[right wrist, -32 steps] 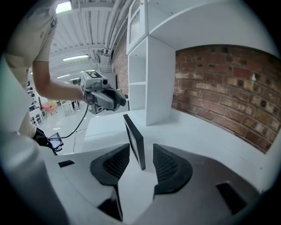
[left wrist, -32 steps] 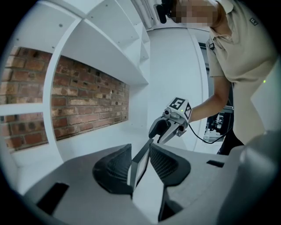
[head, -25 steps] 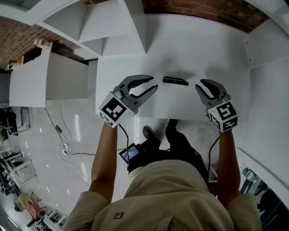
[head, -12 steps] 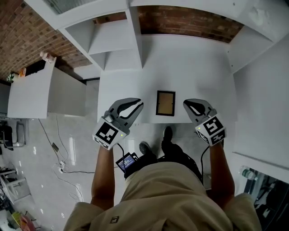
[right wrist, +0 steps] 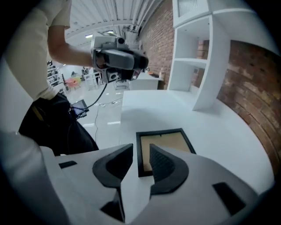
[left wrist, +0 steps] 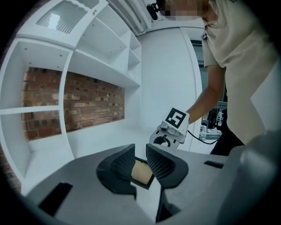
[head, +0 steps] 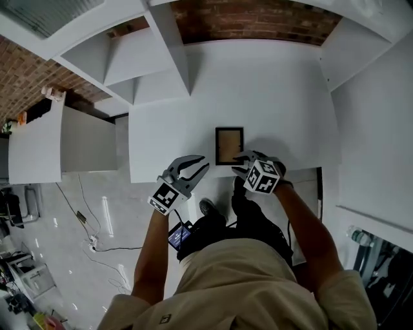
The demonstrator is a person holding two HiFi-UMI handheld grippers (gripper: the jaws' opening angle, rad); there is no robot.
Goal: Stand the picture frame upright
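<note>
1. The picture frame [head: 229,145] lies flat on the white table [head: 284,103], close to the front edge. It has a black border round a tan panel.
2. The right gripper [head: 237,164] is low at the frame's near right corner. In the right gripper view its jaws stand a little apart, pinching nothing.
3. In that same view, one side strip of the frame [right wrist: 164,140] shows in the gap and one jaw overlaps the tan panel. I can't tell whether it touches.
4. The left gripper [head: 201,164] hovers just off the table's front edge, left of the frame. Its jaws are spread with nothing between them.
5. Through its gap the frame [left wrist: 141,172] shows further off, and the right gripper [left wrist: 169,132] beyond it.
6. White shelving [head: 148,58] and a brick wall [head: 258,19] stand behind the table.
</note>
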